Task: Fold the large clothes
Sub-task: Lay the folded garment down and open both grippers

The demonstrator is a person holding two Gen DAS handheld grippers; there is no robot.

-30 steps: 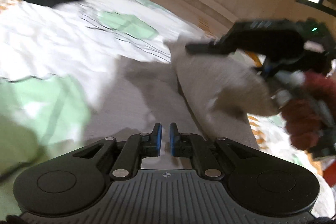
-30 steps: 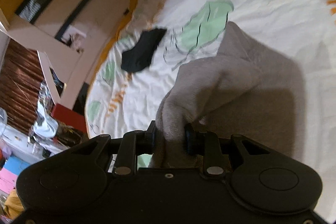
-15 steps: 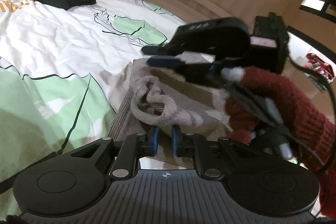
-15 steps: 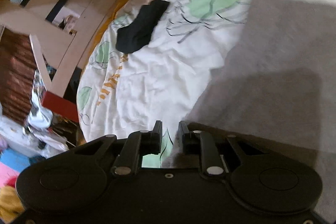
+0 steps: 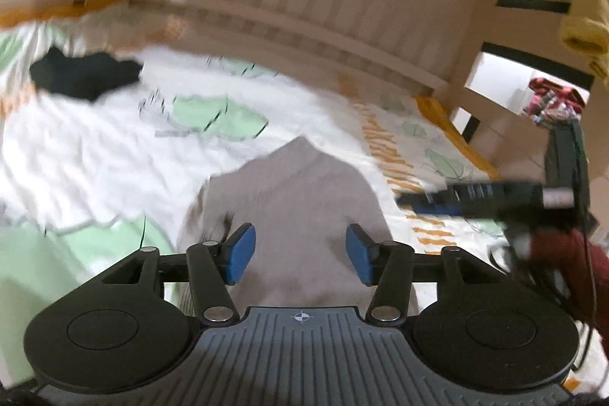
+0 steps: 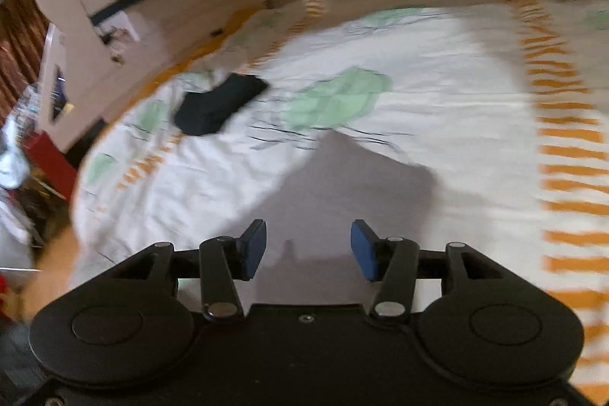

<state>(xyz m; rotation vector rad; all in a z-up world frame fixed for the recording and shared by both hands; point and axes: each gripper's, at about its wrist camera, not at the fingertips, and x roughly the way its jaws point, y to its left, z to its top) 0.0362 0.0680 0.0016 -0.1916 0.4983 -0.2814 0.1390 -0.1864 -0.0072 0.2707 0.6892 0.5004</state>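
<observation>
Folded grey garment (image 5: 293,200) lying flat on the bed sheet (image 5: 95,155), directly ahead of the left gripper (image 5: 300,253) and just below it. Jaws spread wide apart, blue pads (image 5: 241,253) facing each other with nothing between them but the grey knit underneath. Off to the right in the left wrist view, the right gripper (image 5: 422,202) held in a hand in a dark red knitted glove (image 5: 563,261) — blurred, hovering beside the garment over the orange-striped part of the sheet.

From the right wrist camera: same grey garment (image 6: 342,200) spread below the right gripper (image 6: 308,250), one corner pointing toward a green leaf print. Jaws wide apart here too, gripping nothing; whether the pads (image 6: 253,248) touch the cloth cannot be told.

Well apart from the grey piece, toward the far left of the bed, a crumpled black garment (image 5: 82,75) (image 6: 219,103) resting on the sheet. Pale slatted bed rail (image 5: 304,6) curving along the far edge — both views soft with motion blur.
</observation>
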